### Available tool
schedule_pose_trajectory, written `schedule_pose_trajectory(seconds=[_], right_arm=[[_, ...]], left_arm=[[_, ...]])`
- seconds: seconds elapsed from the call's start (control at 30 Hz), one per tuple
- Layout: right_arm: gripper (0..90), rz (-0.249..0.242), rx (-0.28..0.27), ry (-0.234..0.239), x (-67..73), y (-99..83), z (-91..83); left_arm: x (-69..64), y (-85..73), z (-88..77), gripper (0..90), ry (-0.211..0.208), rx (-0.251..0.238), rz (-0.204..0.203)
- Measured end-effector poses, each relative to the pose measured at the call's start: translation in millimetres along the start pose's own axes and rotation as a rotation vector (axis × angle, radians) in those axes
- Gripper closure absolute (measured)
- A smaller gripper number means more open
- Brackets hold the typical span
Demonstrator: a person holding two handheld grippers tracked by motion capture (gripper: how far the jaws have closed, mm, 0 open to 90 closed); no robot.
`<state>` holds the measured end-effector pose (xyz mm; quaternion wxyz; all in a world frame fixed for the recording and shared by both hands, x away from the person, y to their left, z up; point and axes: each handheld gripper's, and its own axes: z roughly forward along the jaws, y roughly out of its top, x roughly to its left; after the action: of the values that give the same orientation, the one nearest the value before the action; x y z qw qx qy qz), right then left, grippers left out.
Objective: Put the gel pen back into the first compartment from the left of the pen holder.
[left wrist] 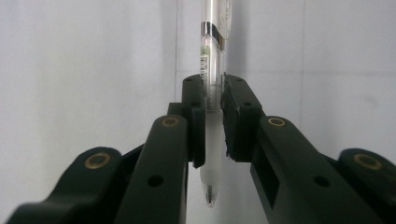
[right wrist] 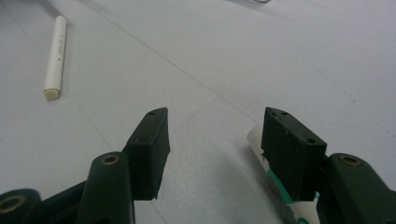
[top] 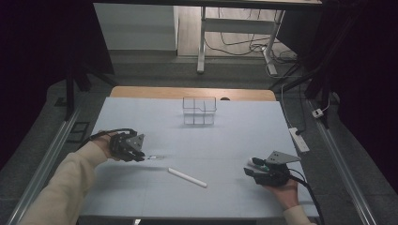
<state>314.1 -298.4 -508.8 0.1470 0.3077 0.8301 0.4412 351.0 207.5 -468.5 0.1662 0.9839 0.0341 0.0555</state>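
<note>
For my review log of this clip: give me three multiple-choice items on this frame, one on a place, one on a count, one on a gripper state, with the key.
1. Where does the clear organizer stand?
A. near the table's far edge
B. beside the right gripper
C. under the left gripper

2. How many white tubes lie loose mid-table between the two grippers?
A. none
B. one
C. three

3. What is the left gripper doing?
A. standing open
B. clamping a clear pen
C. gripping the organizer

Key: 1 A, it sits far from both hands in the high view. 2 B, a single white tube lies there. 3 B, the pads press on the clear pen in the left gripper view.
</note>
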Motion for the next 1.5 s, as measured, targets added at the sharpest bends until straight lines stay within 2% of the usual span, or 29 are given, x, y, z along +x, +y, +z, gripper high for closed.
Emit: schedule_pose_trajectory(seconds=[0.07, 0.23, 0.43, 0.47, 0.53, 0.63, 0.77, 0.87, 1.03, 1.23, 1.37, 1.5], right_arm=[[41.4, -0.003, -0.006, -0.007, 1.0, 1.5, -0.8], [41.5, -0.003, -0.041, 0.002, 5.1, 6.4, -2.9], [41.7, -0.027, -0.062, 0.002, 12.1, 11.3, -1.6], [41.8, -0.03, -0.066, 0.005, 13.4, 12.2, -1.3], [41.8, -0.036, -0.063, 0.01, 14.8, 13.8, -0.8], [41.9, -0.047, -0.07, 0.008, 17.1, 15.3, 0.6], [42.1, -0.063, -0.065, 0.006, 18.9, 16.7, 1.7], [42.1, -0.067, -0.069, 0.007, 20.3, 18.0, 3.3], [42.5, -0.081, -0.084, 0.016, 23.4, 20.6, 6.6], [42.5, -0.116, -0.077, 0.018, 27.9, 25.3, 9.5], [42.5, -0.136, -0.069, 0.024, 29.0, 26.1, 13.7], [42.5, -0.141, -0.061, 0.022, 28.2, 26.2, 16.6]], left_arm=[[-1.8, 3.9, -1.1, 80.0, 0.005, -0.006, -0.034], [-9.7, 13.0, -4.1, 80.0, 0.006, -0.063, -0.123], [-15.4, 19.9, -6.3, 80.0, 0.019, -0.103, -0.185], [-15.8, 20.6, -6.3, 80.0, 0.021, -0.121, -0.215], [-16.9, 21.4, -6.2, 80.0, 0.035, -0.146, -0.246], [-19.1, 22.6, -4.1, 80.0, 0.053, -0.156, -0.292], [-22.4, 24.1, -3.4, 80.0, 0.061, -0.187, -0.349], [-25.6, 26.6, -3.9, 80.0, 0.065, -0.211, -0.377], [-32.2, 33.5, -4.3, 80.0, 0.096, -0.222, -0.42], [-40.6, 46.3, -5.9, 79.9, 0.112, -0.253, -0.434], [-41.0, 54.9, -4.4, 80.0, 0.111, -0.273, -0.437], [-40.2, 65.2, 0.8, 80.0, 0.102, -0.267, -0.429]])
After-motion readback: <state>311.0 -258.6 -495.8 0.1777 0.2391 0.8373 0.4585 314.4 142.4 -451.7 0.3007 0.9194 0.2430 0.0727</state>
